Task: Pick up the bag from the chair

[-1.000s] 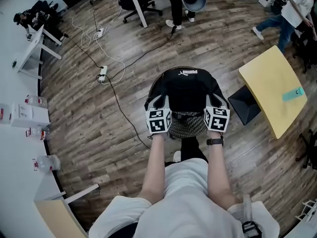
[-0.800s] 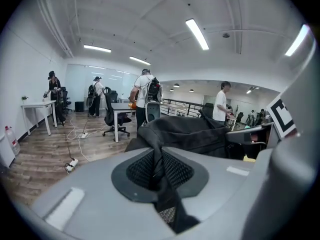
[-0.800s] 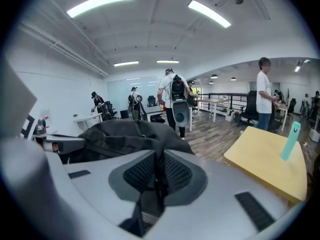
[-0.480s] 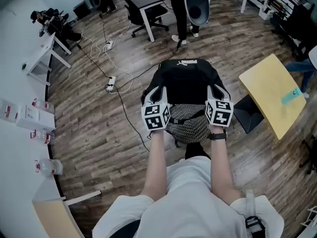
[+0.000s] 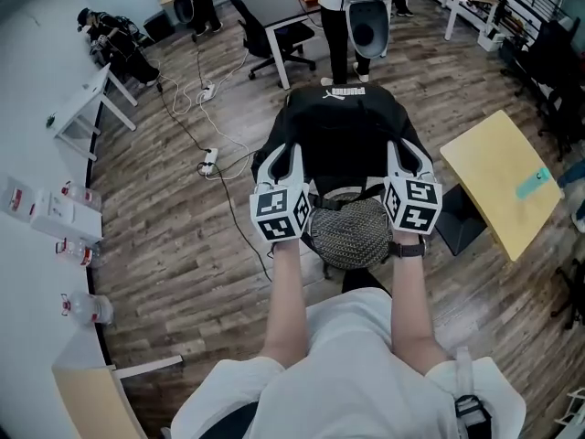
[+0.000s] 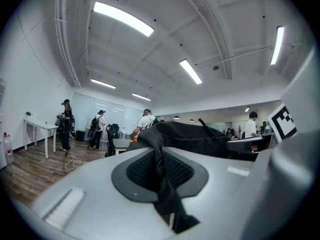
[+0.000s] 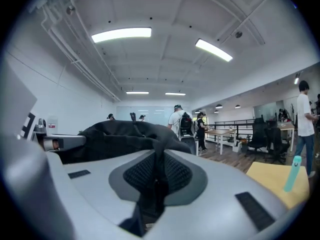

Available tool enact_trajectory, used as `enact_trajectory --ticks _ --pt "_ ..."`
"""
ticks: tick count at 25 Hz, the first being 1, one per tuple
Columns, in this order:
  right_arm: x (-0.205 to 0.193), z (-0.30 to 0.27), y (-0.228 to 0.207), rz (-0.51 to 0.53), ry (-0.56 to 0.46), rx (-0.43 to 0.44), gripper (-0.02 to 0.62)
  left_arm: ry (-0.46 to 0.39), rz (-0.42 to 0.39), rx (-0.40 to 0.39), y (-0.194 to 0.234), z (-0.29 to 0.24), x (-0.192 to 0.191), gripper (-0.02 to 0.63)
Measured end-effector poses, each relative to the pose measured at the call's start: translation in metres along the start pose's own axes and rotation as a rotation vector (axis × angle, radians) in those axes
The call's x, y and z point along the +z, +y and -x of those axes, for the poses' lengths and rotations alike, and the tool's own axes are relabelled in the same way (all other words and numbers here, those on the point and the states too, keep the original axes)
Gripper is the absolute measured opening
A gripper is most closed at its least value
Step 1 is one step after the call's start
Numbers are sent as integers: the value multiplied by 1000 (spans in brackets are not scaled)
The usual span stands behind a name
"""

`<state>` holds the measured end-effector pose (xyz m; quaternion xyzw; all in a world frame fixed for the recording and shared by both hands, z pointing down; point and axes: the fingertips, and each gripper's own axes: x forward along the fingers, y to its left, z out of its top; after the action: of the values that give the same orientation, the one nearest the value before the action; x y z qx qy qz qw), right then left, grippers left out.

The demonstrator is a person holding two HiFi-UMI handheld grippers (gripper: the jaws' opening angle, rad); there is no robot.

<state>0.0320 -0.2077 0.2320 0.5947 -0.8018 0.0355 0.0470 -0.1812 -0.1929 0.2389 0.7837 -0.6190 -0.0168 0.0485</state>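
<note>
A strap [image 6: 161, 184] of the black bag [image 5: 343, 135] is pinched in the left hand-held gripper [image 5: 280, 165], and another strap [image 7: 154, 184] in the right hand-held gripper [image 5: 409, 161]. The bag is held up between them, just beyond the mesh chair [image 5: 352, 236].

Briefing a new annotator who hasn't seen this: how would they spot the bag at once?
Start at the wooden floor ahead of the person, above the chair's mesh seat. There the bag hangs between the left gripper and right gripper, both shut on its fabric. Alone there, it is soft, black, with white lettering on its far edge.
</note>
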Motion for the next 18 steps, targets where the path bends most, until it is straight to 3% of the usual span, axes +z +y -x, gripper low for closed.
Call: enact_trajectory --ticks 8,18 --pt "29 17 3 41 -66 -10 61 -71 -45 -1 -8 15 29 48" --pt "39 31 -1 84 -87 -18 61 -94 -34 -1 -19 21 31 48"
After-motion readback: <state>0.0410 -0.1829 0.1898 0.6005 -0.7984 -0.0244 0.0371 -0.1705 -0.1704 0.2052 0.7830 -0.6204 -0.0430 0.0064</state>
